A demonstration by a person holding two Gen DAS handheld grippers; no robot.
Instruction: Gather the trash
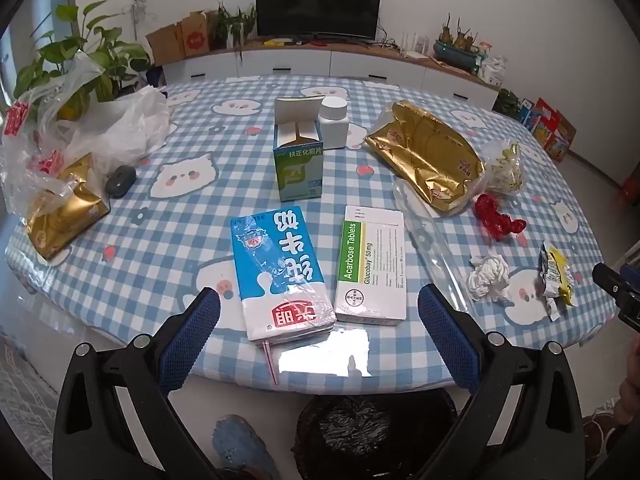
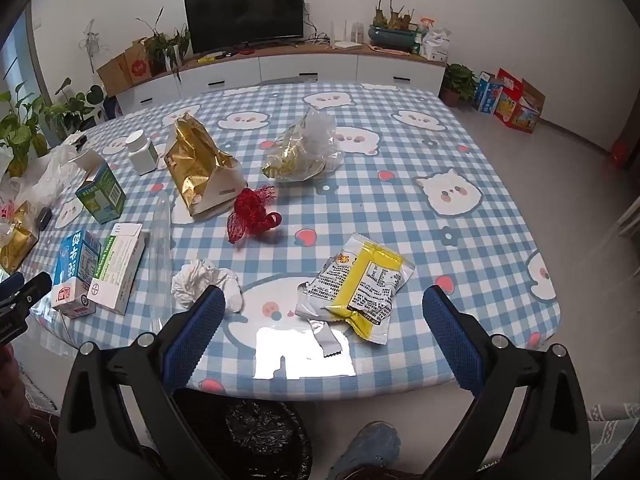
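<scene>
Both the left gripper and right gripper are hovering spread apart, holding nothing, above a black-lined bin sitting under the bench edge. Beyond the bin, a milk carton is lying flat; farther off, a green box is standing with flaps open, its inside hidden.

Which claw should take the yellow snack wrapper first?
Right. The yellow snack wrapper lies straight ahead between the open right claw; the left claw faces the milk carton, wrapper far off to its side.
</scene>
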